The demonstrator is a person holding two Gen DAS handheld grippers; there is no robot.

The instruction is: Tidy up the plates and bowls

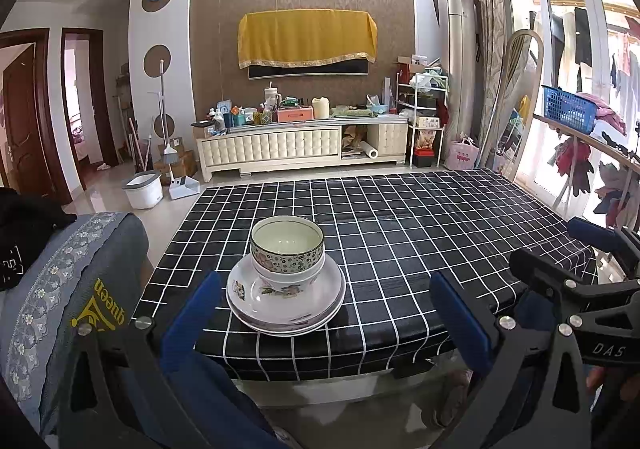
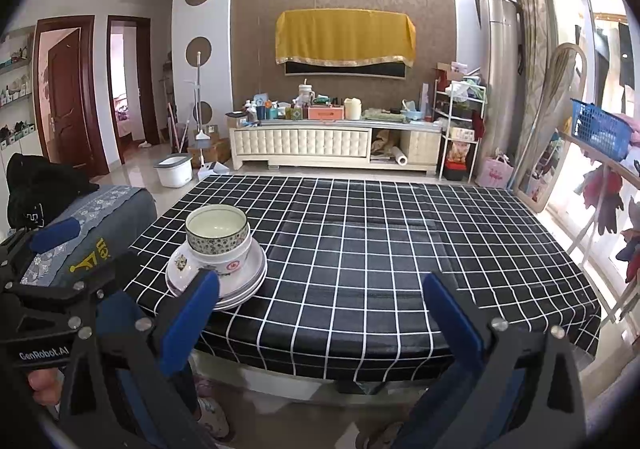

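A stack of dishes stands near the front left of the table: two or three white flowered plates, a white bowl on them, and a patterned bowl nested on top. In the right wrist view the same plates carry the patterned bowl. My left gripper is open just short of the table edge, facing the stack, with nothing held. My right gripper is open too, with the stack beyond its left finger. Each gripper shows in the other's view: the right gripper and the left gripper.
The table wears a black cloth with a white grid. A seat with a grey-blue cover and a black garment stands close on the left. A white bucket sits on the floor. A cluttered cabinet lines the far wall. A clothes rack stands to the right.
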